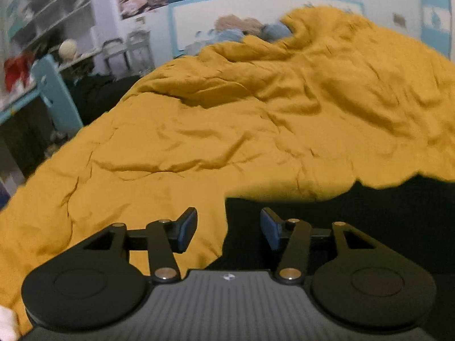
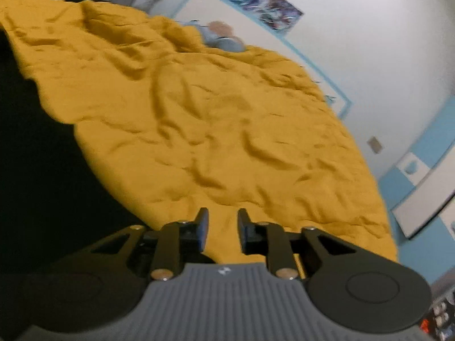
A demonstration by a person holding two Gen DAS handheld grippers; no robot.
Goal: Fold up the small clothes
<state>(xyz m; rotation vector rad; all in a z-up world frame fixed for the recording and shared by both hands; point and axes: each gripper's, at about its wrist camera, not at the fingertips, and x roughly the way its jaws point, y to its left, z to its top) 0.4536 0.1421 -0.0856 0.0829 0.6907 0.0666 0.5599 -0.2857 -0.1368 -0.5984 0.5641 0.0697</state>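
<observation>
We see our left gripper (image 1: 229, 228) spread wide over a black garment (image 1: 355, 227) at five o'clock, right gripper (image 2: 223, 231) parted, empty, above the yellow blanket (image 2: 213, 119).

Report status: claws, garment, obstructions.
Left claw open, empty. Right claw open, empty. Black garment on mustard bedcover, ungrasped. Nothing blocking.

No writing, label, number or brand can be read on anything in either view.
</observation>
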